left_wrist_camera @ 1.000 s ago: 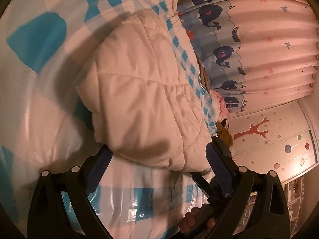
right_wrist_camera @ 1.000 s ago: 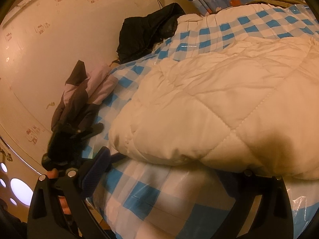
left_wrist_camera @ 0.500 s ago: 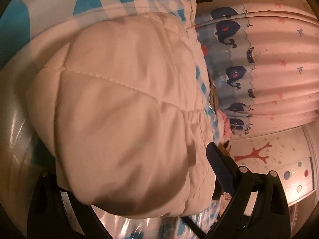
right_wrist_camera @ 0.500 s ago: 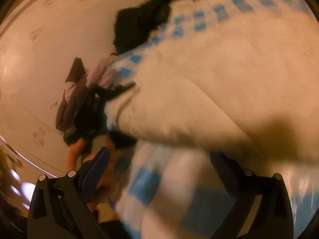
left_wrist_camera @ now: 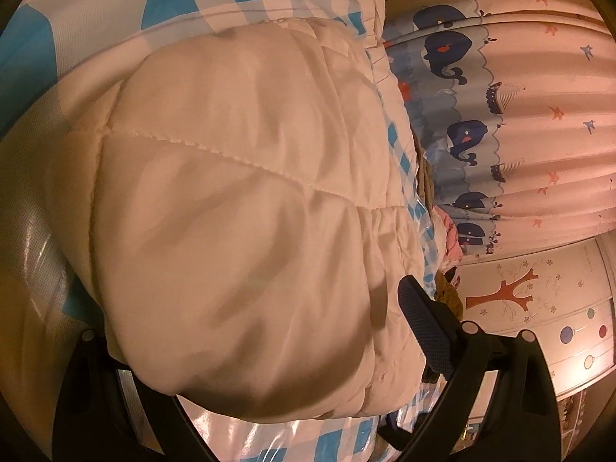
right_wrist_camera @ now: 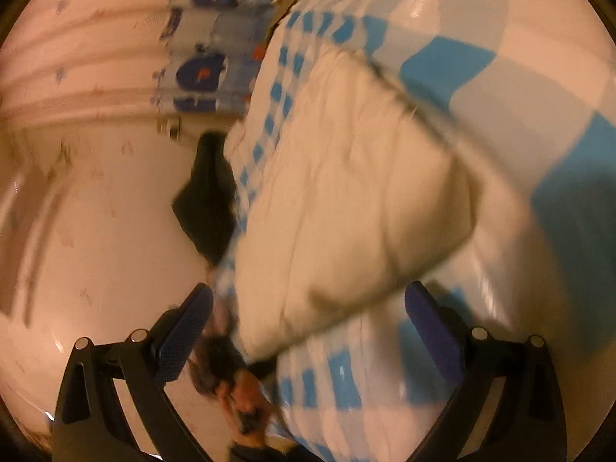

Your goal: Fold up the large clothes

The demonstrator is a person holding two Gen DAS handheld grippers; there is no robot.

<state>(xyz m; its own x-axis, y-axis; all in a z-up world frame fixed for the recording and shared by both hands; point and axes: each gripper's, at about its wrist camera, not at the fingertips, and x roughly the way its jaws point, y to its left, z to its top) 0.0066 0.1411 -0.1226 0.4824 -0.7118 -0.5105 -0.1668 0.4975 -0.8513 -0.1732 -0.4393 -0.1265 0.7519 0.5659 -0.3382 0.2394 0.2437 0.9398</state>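
Note:
A white quilted puffer garment [left_wrist_camera: 238,208] lies folded on the blue-and-white checked bed cover [left_wrist_camera: 77,11]. In the left wrist view it fills the frame and bulges between the wide-open jaws of my left gripper [left_wrist_camera: 250,331]; its left finger is hidden behind the fabric. In the right wrist view, blurred by motion, the same garment [right_wrist_camera: 354,200] lies just ahead of my right gripper [right_wrist_camera: 308,319], which is open and empty.
A whale-print curtain [left_wrist_camera: 500,123] hangs beside the bed. A black garment [right_wrist_camera: 208,200] lies at the bed's far edge by the wall. A painted cabinet [left_wrist_camera: 539,315] stands at the right. The person's hand [right_wrist_camera: 238,392] shows below the right gripper.
The left gripper has closed in on the garment, which now fills its view. The right gripper has swung and rolled sharply, so the bed now runs up the frame.

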